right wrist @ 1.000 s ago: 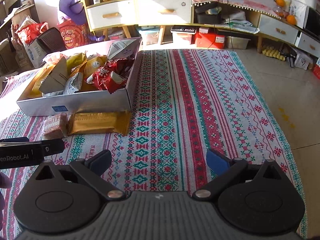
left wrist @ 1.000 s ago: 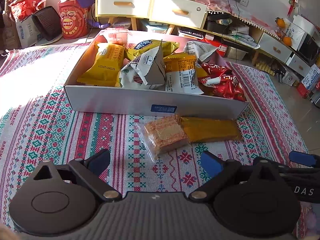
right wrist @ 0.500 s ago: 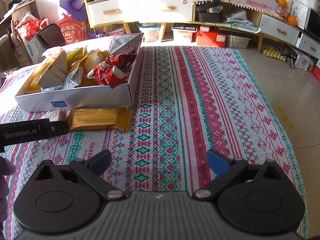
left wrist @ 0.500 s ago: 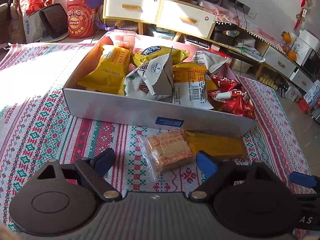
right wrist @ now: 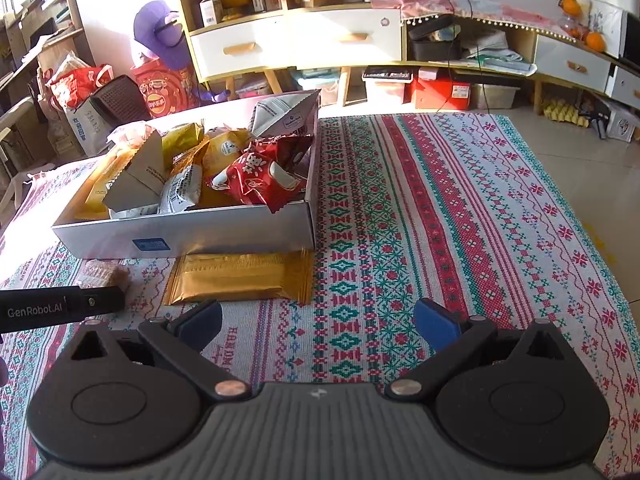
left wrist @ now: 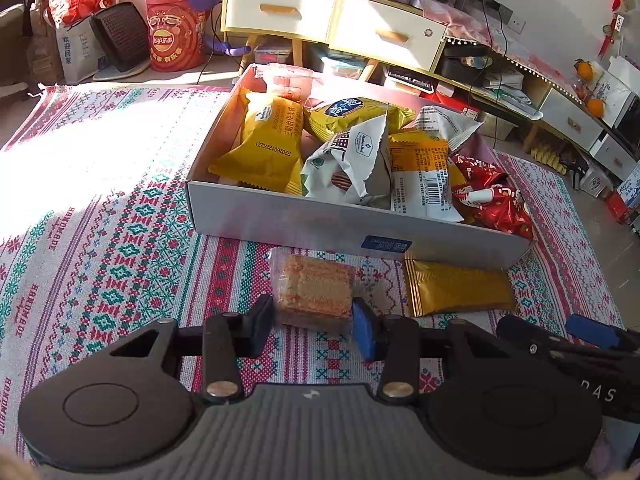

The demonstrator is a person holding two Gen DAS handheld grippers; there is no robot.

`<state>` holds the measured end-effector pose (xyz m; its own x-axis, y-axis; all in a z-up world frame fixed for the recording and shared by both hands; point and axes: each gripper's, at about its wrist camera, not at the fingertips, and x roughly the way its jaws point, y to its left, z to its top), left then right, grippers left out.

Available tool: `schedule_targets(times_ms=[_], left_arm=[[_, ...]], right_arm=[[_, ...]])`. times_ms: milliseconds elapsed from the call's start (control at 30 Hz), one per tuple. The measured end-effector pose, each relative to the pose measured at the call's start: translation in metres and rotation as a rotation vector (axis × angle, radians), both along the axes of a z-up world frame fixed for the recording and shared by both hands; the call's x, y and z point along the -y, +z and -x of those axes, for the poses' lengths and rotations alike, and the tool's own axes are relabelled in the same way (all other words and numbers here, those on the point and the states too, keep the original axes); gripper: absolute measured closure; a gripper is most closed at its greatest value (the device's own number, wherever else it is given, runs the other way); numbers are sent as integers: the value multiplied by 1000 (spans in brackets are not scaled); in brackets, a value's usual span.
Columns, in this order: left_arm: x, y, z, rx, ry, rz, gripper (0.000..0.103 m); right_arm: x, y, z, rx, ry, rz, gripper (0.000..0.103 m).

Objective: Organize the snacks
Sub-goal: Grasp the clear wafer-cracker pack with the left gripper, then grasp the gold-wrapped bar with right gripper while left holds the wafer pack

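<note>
Wafer pack (left wrist: 313, 294) sits clamped in the left tool (left wrist: 313, 326); right tool (right wrist: 318, 326) gapes, empty.

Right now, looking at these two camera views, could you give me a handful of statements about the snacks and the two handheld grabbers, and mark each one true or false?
1. The left gripper has its jaws closed against the sides of the clear-wrapped wafer snack. True.
2. The right gripper is holding the gold packet. False: its jaws stand wide open with nothing between them; the packet lies on the patterned cloth.
3. The white box is empty. False: it is full of snack packets, yellow, white and red.
4. The gold packet lies outside the box, just in front of its front wall. True.
5. The wafer snack is inside the box. False: it is on the cloth in front of it.
</note>
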<state>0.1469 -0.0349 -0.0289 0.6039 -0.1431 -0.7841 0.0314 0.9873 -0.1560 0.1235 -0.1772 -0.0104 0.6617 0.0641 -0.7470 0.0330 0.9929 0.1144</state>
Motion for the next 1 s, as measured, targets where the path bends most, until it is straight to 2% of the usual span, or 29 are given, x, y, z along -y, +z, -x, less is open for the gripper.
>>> schedule_targets(times_ms=[233, 500, 767, 833, 900, 1000], left_arm=[[-21, -2, 4, -12, 6, -40, 55], [-38, -3, 9, -20, 11, -47, 55], [-40, -4, 13, -11, -13, -60, 55], [-40, -4, 13, -12, -13, -59, 55], [-39, -4, 11, -13, -14, -59, 55], [-38, -4, 12, -13, -20, -61, 55]], right_arm=[[-28, -9, -11, -5, 37, -3, 1], [-52, -15, -19, 17, 58, 80, 0], [-55, -16, -24, 36, 58, 97, 0], [-55, -15, -23, 41, 57, 100, 3], [-56, -13, -22, 43, 64, 96, 14], [-56, -10, -21, 40, 86, 94, 21]])
